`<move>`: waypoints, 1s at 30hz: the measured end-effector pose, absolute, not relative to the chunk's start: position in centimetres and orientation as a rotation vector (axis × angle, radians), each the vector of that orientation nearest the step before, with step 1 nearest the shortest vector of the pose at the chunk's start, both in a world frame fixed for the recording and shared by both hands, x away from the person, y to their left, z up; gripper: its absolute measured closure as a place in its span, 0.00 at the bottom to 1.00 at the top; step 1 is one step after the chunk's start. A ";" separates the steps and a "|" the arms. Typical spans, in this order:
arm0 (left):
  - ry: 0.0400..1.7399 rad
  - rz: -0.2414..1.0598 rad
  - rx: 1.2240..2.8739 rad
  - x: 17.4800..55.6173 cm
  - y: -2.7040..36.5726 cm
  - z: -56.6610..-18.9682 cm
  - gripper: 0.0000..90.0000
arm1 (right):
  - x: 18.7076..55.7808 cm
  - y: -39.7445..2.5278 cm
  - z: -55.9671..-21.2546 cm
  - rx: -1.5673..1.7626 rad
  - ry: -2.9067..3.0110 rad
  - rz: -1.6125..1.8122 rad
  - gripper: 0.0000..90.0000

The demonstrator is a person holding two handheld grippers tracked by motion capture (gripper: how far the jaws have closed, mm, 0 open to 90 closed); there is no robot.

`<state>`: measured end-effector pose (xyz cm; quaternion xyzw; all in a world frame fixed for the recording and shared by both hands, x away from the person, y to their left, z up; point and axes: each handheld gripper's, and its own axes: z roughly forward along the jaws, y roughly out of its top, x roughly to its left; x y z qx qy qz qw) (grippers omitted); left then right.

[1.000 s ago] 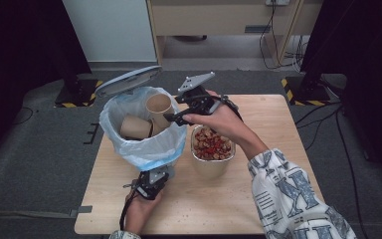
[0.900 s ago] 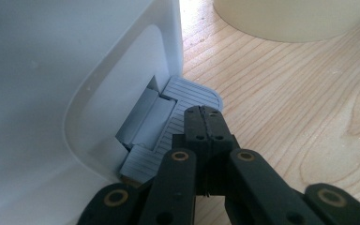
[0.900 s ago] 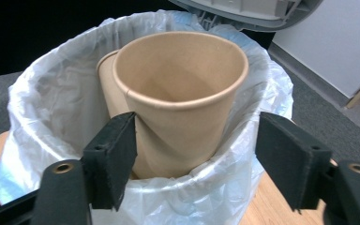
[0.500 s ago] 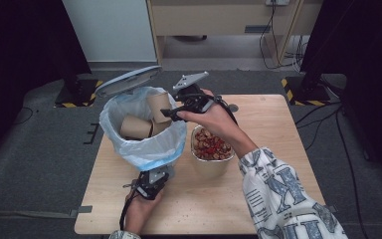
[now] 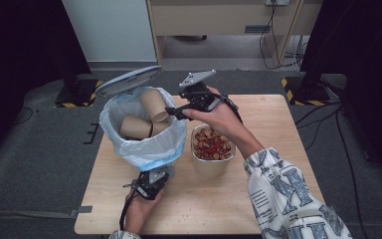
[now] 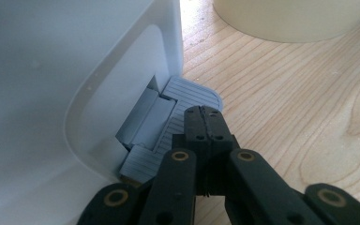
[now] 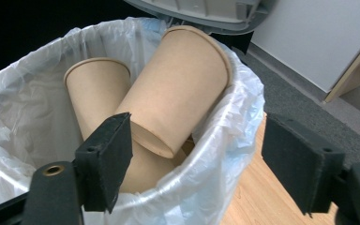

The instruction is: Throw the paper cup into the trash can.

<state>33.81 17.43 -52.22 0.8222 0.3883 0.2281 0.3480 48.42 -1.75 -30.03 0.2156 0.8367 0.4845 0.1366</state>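
Note:
A white pedal bin (image 5: 144,149) with a pale plastic liner stands on the wooden table (image 5: 278,119), its grey lid (image 5: 128,79) raised. Brown paper cups lie inside; the top cup (image 5: 154,105) (image 7: 178,89) leans tilted against the rim, and another cup (image 7: 96,93) lies beside it. My right gripper (image 5: 175,112) (image 7: 197,164) hovers at the bin's right rim, open, with nothing between its jaws. My left gripper (image 5: 154,179) (image 6: 205,117) is shut, its tips resting on the bin's grey ribbed pedal (image 6: 187,98).
A paper bowl (image 5: 209,167) of red-brown food scraps stands right of the bin, under my right forearm; its base (image 6: 290,18) appears in the left gripper view. Bare table lies in front and to the right. Dark floor surrounds the table.
My right gripper held the top cup upright over the bin; it has opened and the cup now lies tilted inside. The left gripper stays on the pedal.

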 end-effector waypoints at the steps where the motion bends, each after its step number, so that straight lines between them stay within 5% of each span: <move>1: 1.007 0.592 2.132 33.8 17.4 -52.2 1.00 | 48.5 -2.0 -30.0 0.624 2.416 1.408 0.26; 30: 1.006 0.594 2.134 33.8 17.4 -52.2 1.00 | 49.2 -6.1 -30.3 0.728 2.349 1.418 0.13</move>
